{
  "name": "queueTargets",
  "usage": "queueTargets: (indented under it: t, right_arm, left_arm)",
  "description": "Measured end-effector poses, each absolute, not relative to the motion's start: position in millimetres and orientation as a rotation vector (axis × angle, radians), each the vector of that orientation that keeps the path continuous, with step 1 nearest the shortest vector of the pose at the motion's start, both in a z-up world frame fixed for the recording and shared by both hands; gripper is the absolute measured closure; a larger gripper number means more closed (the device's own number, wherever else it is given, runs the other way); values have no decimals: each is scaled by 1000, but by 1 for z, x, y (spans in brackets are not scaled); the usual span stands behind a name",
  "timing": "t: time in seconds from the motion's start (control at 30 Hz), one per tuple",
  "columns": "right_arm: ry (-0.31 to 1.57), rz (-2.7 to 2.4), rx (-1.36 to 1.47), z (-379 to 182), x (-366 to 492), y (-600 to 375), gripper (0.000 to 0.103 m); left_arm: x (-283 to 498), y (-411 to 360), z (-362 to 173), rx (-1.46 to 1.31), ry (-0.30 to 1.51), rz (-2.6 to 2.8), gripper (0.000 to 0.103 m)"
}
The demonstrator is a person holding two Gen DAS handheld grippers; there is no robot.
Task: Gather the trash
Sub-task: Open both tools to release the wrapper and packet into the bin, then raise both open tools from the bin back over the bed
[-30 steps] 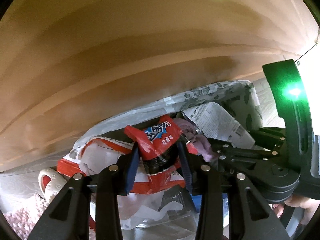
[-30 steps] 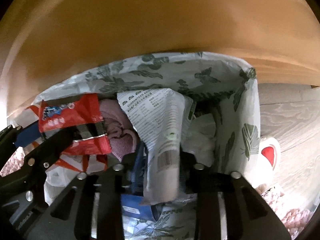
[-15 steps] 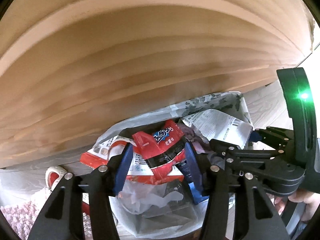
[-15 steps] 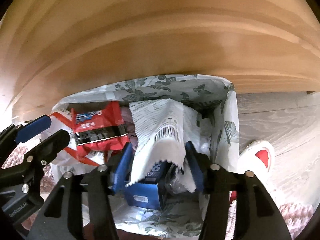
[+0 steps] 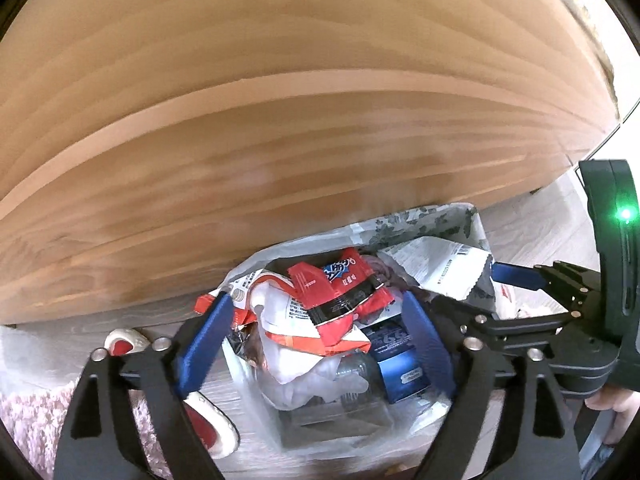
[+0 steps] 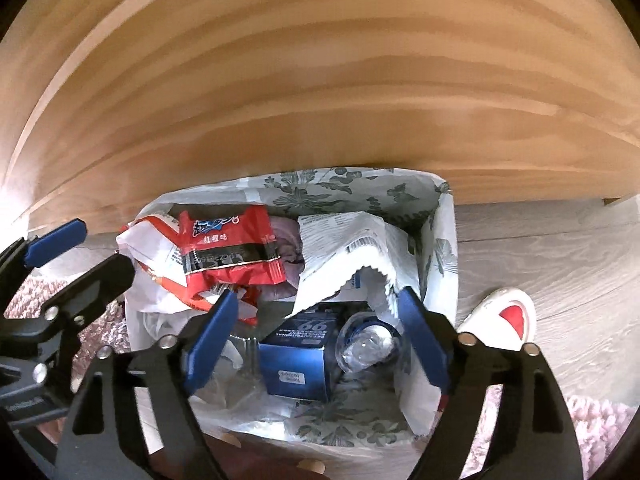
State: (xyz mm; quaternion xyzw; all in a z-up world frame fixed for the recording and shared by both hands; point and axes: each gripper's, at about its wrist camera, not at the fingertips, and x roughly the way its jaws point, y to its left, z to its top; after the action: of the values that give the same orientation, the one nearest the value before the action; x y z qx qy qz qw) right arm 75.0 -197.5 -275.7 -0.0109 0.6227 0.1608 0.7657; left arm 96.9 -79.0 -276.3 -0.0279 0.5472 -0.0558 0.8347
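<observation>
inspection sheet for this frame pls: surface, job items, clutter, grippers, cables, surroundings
Surface: grey wood-grain floor; pink rug at the near edges.
Job's things: leaf-print trash bag open, holding a red snack wrapper, white printed pouch, blue box, clear plastic bottle.
Clutter: white and red slipper on the floor right of the bag; another slipper to its left.
Grippers: left gripper and right gripper above the bag, jaws have just been opening, nothing between them.
Cables: nothing seen.
Surroundings: wooden furniture panel behind the bag.
</observation>
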Motion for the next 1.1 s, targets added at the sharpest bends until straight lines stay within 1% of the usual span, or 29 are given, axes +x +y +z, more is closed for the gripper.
queueTargets:
  t: [0.07, 0.13, 0.23, 0.33, 0.73, 1.1]
  right_arm:
    - [1339, 343, -32, -270, 73, -198, 18]
    - [1331, 338, -37, -268, 72, -199, 15]
    - [1319, 325, -41, -263, 70, -201, 11]
    - [1299, 324, -18, -253, 66, -202, 8]
    - [1265, 278, -7, -237, 62, -218, 8]
    - [1258, 264, -6, -233, 61, -220, 8]
  left_arm:
    - [95, -77, -272, -71, 1144, -120, 18]
    - [93, -74, -269, -75, 1131, -119, 12]
    - [91, -71, -265, -80, 1104, -112, 8]
    - [89, -69, -262, -80, 1094, -107, 8]
    - [84, -68, -255, -84, 1083, -105, 8]
    - [82, -67, -250, -97, 1069, -105, 8]
